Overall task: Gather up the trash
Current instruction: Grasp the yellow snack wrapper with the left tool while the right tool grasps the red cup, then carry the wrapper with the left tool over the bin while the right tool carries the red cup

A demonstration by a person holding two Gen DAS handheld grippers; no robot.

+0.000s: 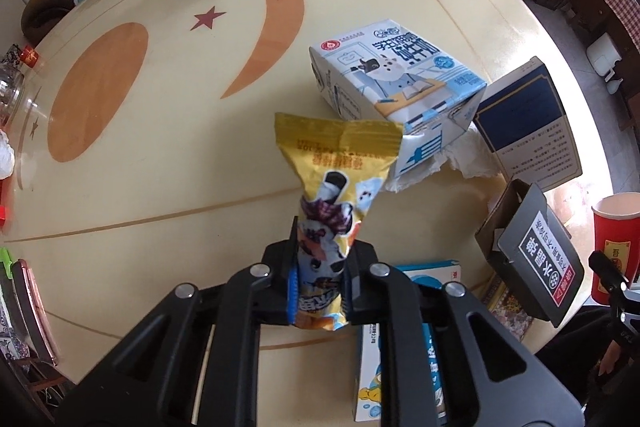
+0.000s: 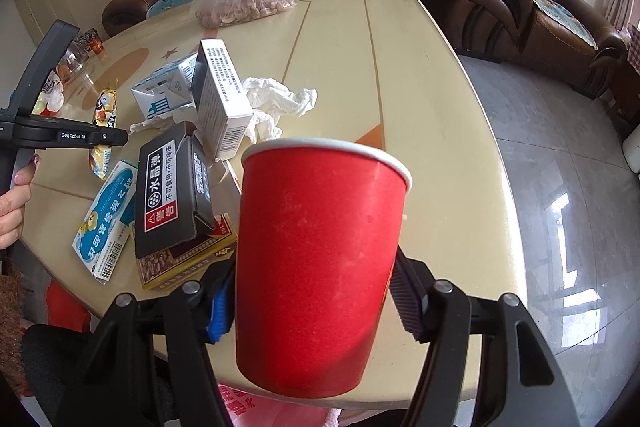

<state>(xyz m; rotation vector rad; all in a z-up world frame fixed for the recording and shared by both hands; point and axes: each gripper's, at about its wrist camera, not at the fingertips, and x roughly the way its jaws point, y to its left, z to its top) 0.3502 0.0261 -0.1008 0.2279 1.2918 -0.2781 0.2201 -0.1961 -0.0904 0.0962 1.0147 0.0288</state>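
- The left gripper [image 1: 318, 283] points steeply downward, its jaws pinched tight on a snack wrapper [image 1: 332, 195].
- The right gripper [image 2: 312, 307] tilts downward, jaws clamped on a red paper cup [image 2: 316, 259].
- A hand [image 2: 14, 203] grips the left gripper's handle.

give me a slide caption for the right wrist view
Right gripper shut on a red paper cup above the table edge, cartons and tissue behind.
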